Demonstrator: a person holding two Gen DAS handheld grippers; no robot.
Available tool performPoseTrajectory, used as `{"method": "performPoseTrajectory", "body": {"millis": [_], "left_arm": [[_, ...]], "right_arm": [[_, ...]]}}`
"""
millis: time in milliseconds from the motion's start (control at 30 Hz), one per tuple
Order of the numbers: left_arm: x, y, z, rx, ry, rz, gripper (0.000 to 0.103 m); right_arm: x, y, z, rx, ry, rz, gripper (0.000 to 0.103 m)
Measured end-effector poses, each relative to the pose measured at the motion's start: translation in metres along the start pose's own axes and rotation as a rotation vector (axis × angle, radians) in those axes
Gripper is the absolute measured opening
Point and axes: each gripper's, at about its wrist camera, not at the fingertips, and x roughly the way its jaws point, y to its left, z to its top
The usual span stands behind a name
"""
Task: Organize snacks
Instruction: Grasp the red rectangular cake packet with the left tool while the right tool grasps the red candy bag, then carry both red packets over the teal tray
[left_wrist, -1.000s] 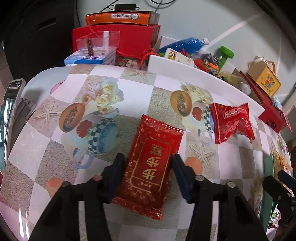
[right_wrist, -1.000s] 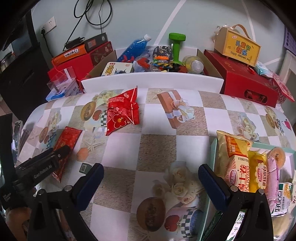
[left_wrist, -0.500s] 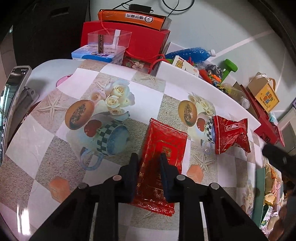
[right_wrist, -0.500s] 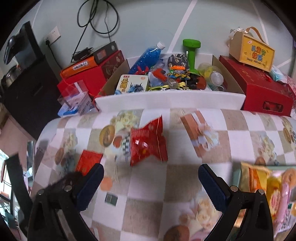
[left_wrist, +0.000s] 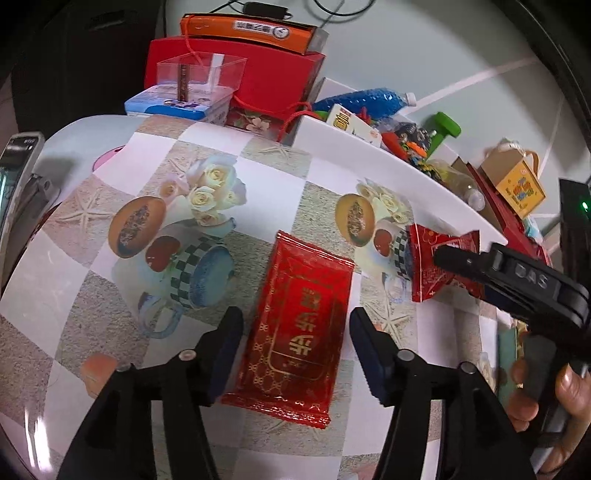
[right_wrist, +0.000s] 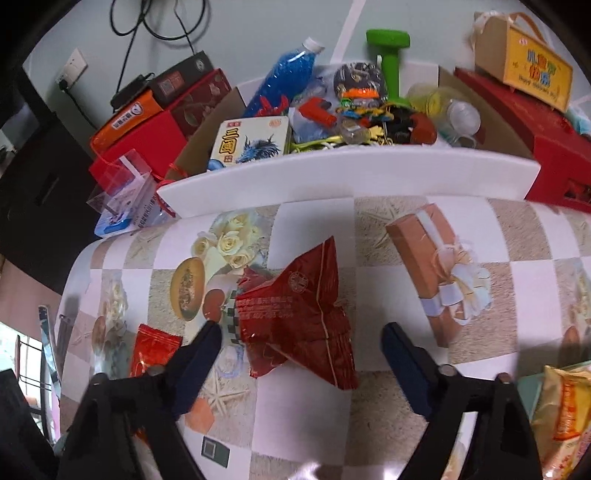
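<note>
Table (left_wrist: 266, 192) with checkered floral cloth; box of clutter (right_wrist: 347, 177) along far edge. Flat red packet (left_wrist: 301, 325) lies on cloth between fingers of left tool (left_wrist: 295, 332); jaws have just been opening, pads clear of packet on both sides, released. Crumpled red bag (right_wrist: 299, 317) lies mid-table between fingers of right tool (right_wrist: 301, 349); jaws have just been closing, gaps remain either side, nothing grasped. Yellow snack bags (right_wrist: 565, 406) at right edge.

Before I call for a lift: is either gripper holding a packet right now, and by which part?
Nothing is held. The left gripper has just opened its jaws around the flat red packet; the right gripper, jaws closing, straddles the crumpled red snack bag, pads apart from it.
</note>
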Motion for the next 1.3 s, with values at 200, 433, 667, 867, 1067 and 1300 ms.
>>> {"method": "performPoseTrajectory", "body": {"millis": [200, 433, 667, 867, 1067, 1300], "left_arm": [[0.007, -0.020, -0.005, 0.125, 0.012, 0.082, 0.072], [0.012, -0.027, -0.009, 0.179, 0.012, 0.125, 0.073], [0.017, -0.034, -0.013, 0.214, 0.003, 0.222, 0.073], [0.016, -0.033, -0.013, 0.201, -0.002, 0.231, 0.060], [0.011, -0.033, -0.016, 0.194, -0.002, 0.228, 0.049], [0.000, -0.033, -0.023, 0.186, 0.010, 0.179, 0.048]], "right_arm": [[0.005, -0.008, -0.001, 0.046, 0.004, 0.011, 0.052], [-0.001, -0.017, -0.014, 0.051, 0.005, 0.011, 0.050], [-0.018, -0.025, -0.046, 0.051, 0.000, -0.003, 0.050], [-0.037, -0.031, -0.078, 0.078, -0.011, -0.024, 0.050], [-0.053, -0.037, -0.102, 0.123, -0.012, -0.020, 0.050], [-0.071, -0.032, -0.121, 0.135, -0.025, -0.021, 0.050]]}}
